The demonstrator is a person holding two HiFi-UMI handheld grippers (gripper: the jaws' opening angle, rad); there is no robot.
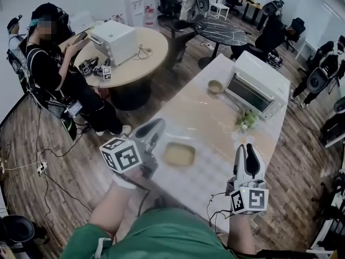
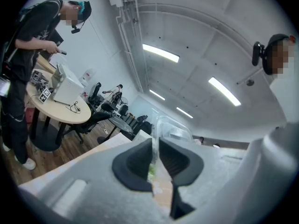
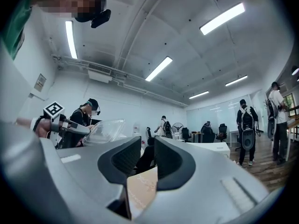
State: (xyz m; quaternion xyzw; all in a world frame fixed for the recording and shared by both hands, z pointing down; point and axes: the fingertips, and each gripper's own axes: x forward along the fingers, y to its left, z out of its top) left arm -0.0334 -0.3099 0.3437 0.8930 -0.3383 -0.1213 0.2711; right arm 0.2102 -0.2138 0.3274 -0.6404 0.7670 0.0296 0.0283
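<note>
My left gripper (image 1: 156, 125) (image 2: 155, 146) is shut on the edge of a clear plastic lid (image 2: 171, 127), held up above the near left side of the long white table (image 1: 211, 124). From the right gripper view that lid (image 3: 105, 130) shows raised in the left gripper. A shallow yellowish container (image 1: 179, 154) sits on the table just right of the left gripper. My right gripper (image 1: 247, 148) (image 3: 147, 149) hovers over the table's near right part. Its jaws stand close together with nothing between them.
Farther along the table are a bunch of greens (image 1: 246, 119), a white toaster oven (image 1: 256, 85) and a small bowl (image 1: 215, 86). A round wooden table (image 1: 137, 63) with a white box (image 1: 116, 39) stands at the left, a person (image 1: 54, 63) seated beside it. Office chairs and people fill the back.
</note>
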